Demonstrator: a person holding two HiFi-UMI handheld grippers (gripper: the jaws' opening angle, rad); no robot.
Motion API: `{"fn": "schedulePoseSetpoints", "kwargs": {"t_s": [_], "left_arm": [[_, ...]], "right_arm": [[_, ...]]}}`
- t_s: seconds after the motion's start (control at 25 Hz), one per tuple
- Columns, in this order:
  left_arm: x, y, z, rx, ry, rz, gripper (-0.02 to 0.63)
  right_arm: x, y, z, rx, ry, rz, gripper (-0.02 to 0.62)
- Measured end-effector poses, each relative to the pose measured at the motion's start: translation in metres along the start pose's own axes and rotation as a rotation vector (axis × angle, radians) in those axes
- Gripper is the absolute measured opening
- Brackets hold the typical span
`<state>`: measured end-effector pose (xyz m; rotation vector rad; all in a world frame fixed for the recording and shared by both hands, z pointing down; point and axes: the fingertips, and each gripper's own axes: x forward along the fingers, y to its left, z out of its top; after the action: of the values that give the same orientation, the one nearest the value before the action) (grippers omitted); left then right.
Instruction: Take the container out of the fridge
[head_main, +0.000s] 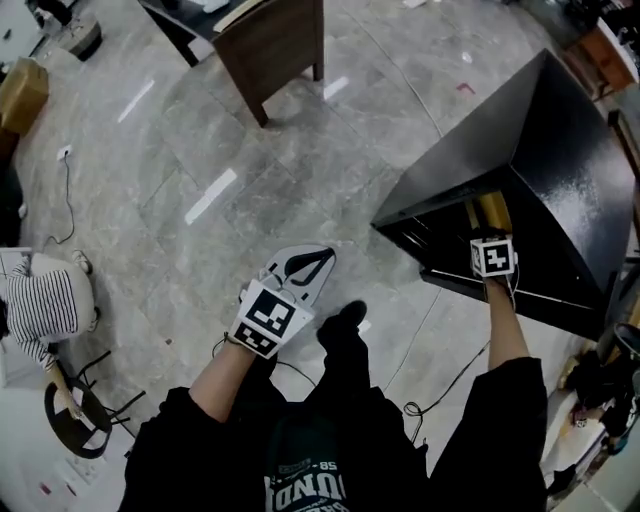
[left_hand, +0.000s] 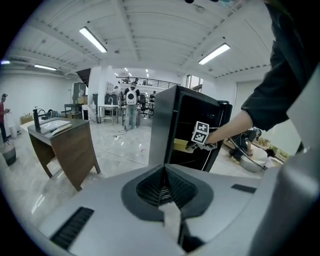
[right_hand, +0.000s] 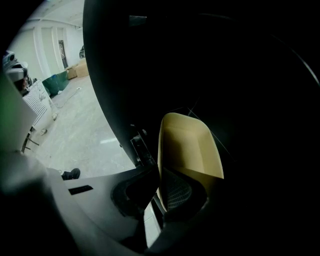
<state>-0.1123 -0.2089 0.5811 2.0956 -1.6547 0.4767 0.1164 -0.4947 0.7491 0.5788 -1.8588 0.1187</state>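
A black fridge (head_main: 560, 170) stands open at the right of the head view. Inside it sits a cream-coloured container (head_main: 490, 210), an open tub. My right gripper (head_main: 484, 232) reaches into the fridge and is shut on the container's near wall (right_hand: 190, 145), which runs between its two fingers (right_hand: 160, 192). The left gripper view shows the same hold from the side: the right gripper (left_hand: 192, 146) at the container (left_hand: 180, 146) in the fridge (left_hand: 165, 120). My left gripper (head_main: 310, 262) hangs over the floor, left of the fridge, shut (left_hand: 165, 187) with nothing in it.
A brown wooden desk (head_main: 270, 45) stands on the grey tiled floor behind the left gripper. A person in a striped shirt (head_main: 40, 300) crouches at the far left beside a black stool (head_main: 80, 420). Cables (head_main: 430, 390) trail on the floor by my feet.
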Motion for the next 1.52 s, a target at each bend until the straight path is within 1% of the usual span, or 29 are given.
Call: {"fn": "schedulePoseSetpoints", "kwargs": {"t_s": [0.16, 0.52, 0.84, 1.2, 1.52], "left_arm": [[-0.006, -0.003, 0.004, 0.013, -0.002, -0.018, 0.014], [-0.022, -0.001, 0.007, 0.035, -0.014, -0.055, 0.014], [-0.033, -0.006, 0.005, 0.052, -0.016, -0.096, 0.014], [-0.053, -0.007, 0.013, 0.079, -0.029, -0.123, 0.014], [-0.063, -0.028, 0.026, 0.128, -0.037, -0.183, 0.014]], "right_arm": [[-0.012, 0.005, 0.003, 0.009, -0.012, -0.014, 0.043], [-0.039, 0.032, 0.006, 0.011, -0.036, -0.024, 0.043], [-0.062, 0.056, -0.002, 0.036, -0.063, -0.030, 0.043], [-0.104, 0.088, -0.012, 0.109, -0.109, -0.056, 0.043], [-0.156, 0.123, -0.010, 0.106, -0.159, -0.064, 0.044]]}}
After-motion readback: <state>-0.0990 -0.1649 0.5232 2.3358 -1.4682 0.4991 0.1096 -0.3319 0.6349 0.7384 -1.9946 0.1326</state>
